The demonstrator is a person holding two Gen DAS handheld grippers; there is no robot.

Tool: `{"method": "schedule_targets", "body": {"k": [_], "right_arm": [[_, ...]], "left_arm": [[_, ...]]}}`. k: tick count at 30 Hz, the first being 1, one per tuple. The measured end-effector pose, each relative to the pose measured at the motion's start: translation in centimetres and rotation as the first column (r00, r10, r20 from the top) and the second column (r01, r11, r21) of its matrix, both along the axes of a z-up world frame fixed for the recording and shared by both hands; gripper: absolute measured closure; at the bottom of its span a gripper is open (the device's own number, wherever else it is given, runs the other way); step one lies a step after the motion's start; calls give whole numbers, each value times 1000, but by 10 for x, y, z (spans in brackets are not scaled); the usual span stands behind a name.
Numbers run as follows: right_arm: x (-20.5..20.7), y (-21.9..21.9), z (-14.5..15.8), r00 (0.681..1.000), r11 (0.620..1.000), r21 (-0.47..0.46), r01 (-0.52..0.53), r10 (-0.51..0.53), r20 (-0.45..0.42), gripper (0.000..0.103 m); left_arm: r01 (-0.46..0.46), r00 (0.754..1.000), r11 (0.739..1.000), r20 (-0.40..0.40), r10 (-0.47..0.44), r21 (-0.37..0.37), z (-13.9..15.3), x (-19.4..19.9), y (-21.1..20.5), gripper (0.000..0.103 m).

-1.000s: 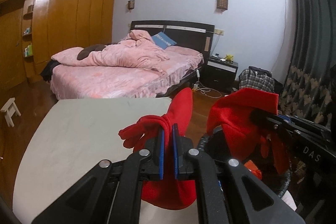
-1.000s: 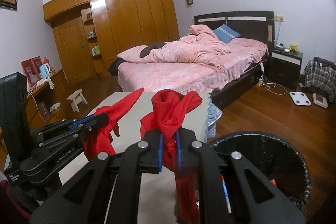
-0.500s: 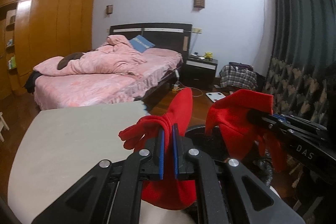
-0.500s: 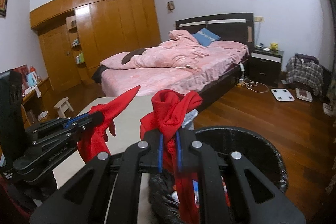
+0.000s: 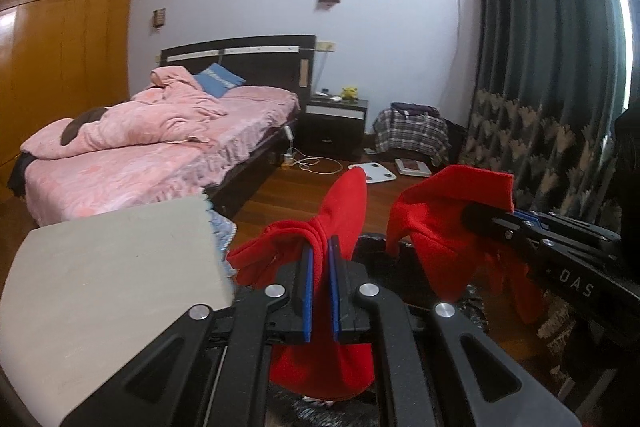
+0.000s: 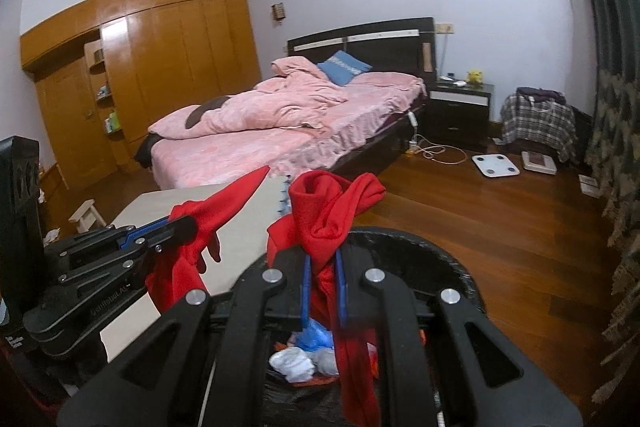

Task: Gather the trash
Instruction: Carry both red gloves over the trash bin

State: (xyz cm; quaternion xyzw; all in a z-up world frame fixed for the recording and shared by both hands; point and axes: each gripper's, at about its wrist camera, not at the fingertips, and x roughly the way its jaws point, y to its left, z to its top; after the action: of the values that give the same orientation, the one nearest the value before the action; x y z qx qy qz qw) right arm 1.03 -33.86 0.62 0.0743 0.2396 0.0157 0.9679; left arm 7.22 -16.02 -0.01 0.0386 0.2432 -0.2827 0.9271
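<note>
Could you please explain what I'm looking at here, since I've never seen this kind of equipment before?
No robot: a person carries two handheld grippers, each with a fisheye camera looking along its jaws. One picture is from the left gripper, the other from the right gripper, in a bedroom. Each is shut on a red cloth: the left red cloth, the right red cloth. Both hang over a black trash bin already holding white and blue scraps. Beside it is a grey table.

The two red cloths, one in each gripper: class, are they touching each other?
Apart. The right wrist view shows table between the left red cloth and the right red cloth.
</note>
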Motion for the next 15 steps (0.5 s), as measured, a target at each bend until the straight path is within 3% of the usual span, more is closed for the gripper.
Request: {"method": "schedule_targets", "body": {"k": [15], "right_arm": [[18,-31,-42,994,998,17,67,-66,-85,93]], "left_arm": [[72,994,996,-80,-69,43,-44,26,-42,96]]}}
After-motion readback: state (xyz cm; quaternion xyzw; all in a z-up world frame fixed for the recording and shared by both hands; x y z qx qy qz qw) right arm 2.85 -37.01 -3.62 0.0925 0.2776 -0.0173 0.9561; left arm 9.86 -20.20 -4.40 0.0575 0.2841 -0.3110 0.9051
